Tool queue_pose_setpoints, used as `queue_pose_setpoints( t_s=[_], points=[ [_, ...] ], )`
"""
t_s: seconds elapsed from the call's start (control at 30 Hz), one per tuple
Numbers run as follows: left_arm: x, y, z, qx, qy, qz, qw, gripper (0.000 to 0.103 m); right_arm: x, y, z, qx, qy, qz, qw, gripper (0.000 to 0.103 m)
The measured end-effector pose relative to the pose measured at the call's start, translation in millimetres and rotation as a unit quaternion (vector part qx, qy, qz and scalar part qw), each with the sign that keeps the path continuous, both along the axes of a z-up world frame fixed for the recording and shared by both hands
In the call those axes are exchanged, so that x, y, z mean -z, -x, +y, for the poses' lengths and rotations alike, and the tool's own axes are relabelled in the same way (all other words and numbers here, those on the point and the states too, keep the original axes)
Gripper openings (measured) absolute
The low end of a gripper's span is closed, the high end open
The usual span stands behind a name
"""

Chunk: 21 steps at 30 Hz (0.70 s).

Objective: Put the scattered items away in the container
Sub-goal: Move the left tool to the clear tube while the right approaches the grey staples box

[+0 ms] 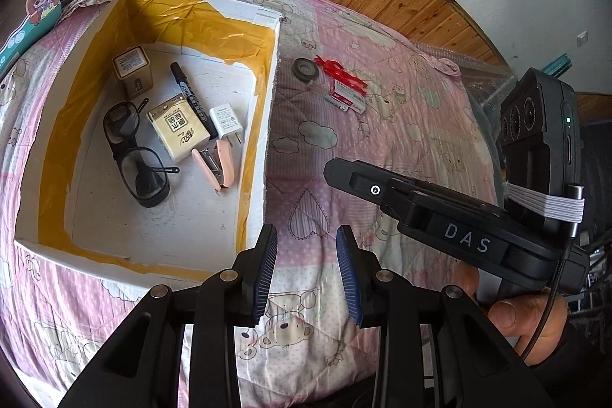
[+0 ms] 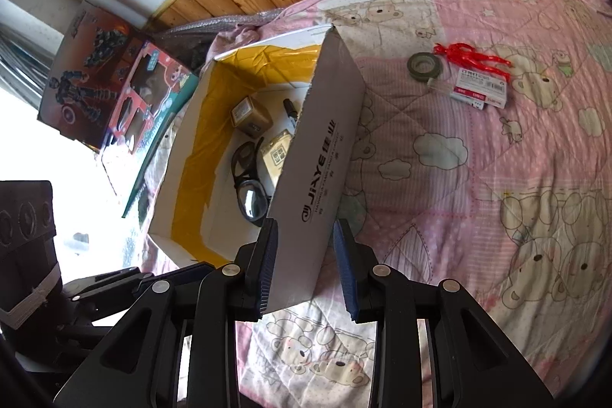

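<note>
Six items lie inside the box (image 1: 267,125), three on the bed beside it: tape roll (image 1: 305,68), red figure (image 1: 338,69), packet (image 1: 346,95); both tools, left tool (image 1: 308,274) and right tool (image 2: 306,270), gape wide, empty.

Bright daylight, sharp focus. Blown-out white glare at left of right wrist view. Soft shadows on bed (image 1: 382,140). Heavy fisheye bending, dark corners.

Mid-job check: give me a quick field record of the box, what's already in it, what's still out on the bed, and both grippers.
container: open white cardboard box on the pink quilt
inside: glasses, marker, tissue pack, charger plug, pink stapler, small tan box
still out: tape roll, red figure, staples box
left gripper: open, empty
right gripper: open, empty
</note>
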<state>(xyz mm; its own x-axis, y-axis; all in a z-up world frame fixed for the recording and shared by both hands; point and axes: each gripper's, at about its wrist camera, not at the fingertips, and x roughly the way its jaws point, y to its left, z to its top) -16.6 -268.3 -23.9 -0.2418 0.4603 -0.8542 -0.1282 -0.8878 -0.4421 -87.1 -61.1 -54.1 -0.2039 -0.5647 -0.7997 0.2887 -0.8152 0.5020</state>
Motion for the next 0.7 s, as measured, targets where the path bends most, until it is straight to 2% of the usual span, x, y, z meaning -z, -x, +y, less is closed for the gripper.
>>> queue_pose_setpoints(
  t_s=[0.37,0.7],
  points=[
    [-2,19,48,0.04,0.004,0.001,0.9992,0.034,13,5,51,0.05,0.01,-0.014,0.999,0.032],
    [4,57,95,0.066,0.022,0.003,0.9976,0.034,21,34,95,0.092,0.012,-0.02,0.995,0.032]
  ],
)
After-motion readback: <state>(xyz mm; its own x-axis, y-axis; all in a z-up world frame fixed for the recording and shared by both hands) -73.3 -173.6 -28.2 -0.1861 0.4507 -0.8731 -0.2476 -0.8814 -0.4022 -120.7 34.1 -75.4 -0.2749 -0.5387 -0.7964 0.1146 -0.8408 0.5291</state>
